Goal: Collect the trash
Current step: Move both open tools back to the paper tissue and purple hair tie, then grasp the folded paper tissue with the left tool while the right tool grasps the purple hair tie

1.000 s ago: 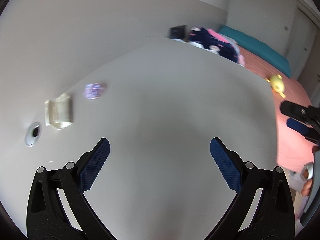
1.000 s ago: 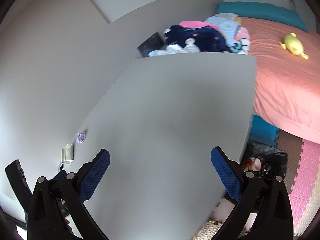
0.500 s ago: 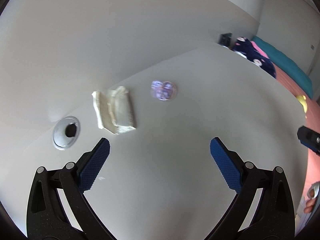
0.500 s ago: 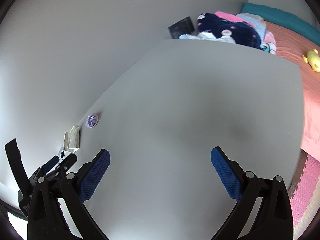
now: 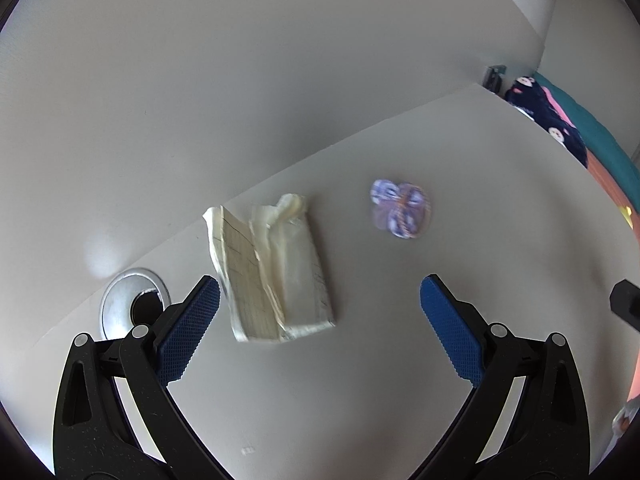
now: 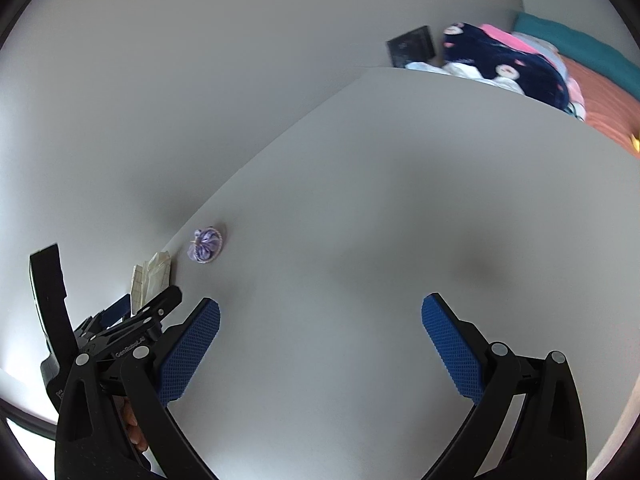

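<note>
A crumpled cream paper wrapper [image 5: 276,268] lies on the white table [image 5: 400,380] close to the wall. A small round purple wrapper [image 5: 402,208] lies to its right. My left gripper [image 5: 320,320] hangs open just short of the cream paper, with the left pad beside its lower edge and nothing between the fingers. In the right wrist view both scraps, the cream paper [image 6: 152,274] and the purple wrapper [image 6: 206,245], sit far left by the wall. My right gripper [image 6: 320,344] is open over bare table, well to their right.
A metal cable grommet [image 5: 132,300] with a dark hole sits in the table left of the paper. The wall runs directly behind the scraps. Folded clothes [image 6: 504,64] and a dark box [image 6: 412,46] lie past the table's far end, beside a bed [image 6: 608,88].
The left gripper has swung left and closed in on the cream paper, which now looms large between its fingers. The right gripper has turned left too, so the floor and bin have left its view.
</note>
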A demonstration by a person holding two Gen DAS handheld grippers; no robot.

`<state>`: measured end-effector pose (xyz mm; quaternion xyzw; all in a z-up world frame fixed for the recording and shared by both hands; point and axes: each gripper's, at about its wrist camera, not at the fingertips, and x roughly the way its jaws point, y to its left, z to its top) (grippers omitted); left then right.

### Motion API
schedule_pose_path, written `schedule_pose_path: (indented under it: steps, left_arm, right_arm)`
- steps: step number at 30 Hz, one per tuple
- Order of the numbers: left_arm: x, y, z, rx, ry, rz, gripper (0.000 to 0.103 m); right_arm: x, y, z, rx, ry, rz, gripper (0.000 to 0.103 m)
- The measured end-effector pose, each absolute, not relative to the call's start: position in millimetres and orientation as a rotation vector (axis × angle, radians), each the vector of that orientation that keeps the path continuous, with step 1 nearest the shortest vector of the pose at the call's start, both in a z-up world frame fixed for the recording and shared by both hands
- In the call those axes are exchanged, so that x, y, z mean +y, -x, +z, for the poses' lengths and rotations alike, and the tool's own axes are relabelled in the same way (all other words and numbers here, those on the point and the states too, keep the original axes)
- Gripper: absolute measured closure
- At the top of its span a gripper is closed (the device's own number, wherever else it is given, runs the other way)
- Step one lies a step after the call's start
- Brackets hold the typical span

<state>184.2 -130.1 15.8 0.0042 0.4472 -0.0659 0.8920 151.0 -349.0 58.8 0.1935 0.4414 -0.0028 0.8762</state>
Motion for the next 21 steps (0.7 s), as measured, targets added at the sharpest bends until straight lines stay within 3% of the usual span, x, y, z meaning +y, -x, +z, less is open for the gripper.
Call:
schedule_pose_path:
  steps: [2,3,7,10,18,21]
  left_arm:
    - [-127,-190,12,0.945,0.015,-0.140,0.014]
    - [-125,-193,9,0.958,0.024,-0.140,0.027]
    - [-120,-193,6,0.929,-0.028,-0.092,0.053]
    - [-118,-191,5,0.909,-0.040,-0.084,0.062]
    - [-102,-187,9,0.857,0.016,-0.042,0.066]
    - [-100,-189,6,0.879,0.034,-0.060,0.067]
  right_arm:
    - [-338,-165,58,0.927,-0.384,0.008,0.002]
    - [-334,-170,58,0.930,-0.375,0.012,0.002]
    - [-312,-195,56,0.941,-0.358,0.035,0.002]
    - [-296,-211,54,0.954,-0.354,0.060,0.002]
    - [-254,-249,38,1.015,-0.275,0.107,0.002]
    - [-243,-259,29,1.033,-0.224,0.100,0.014]
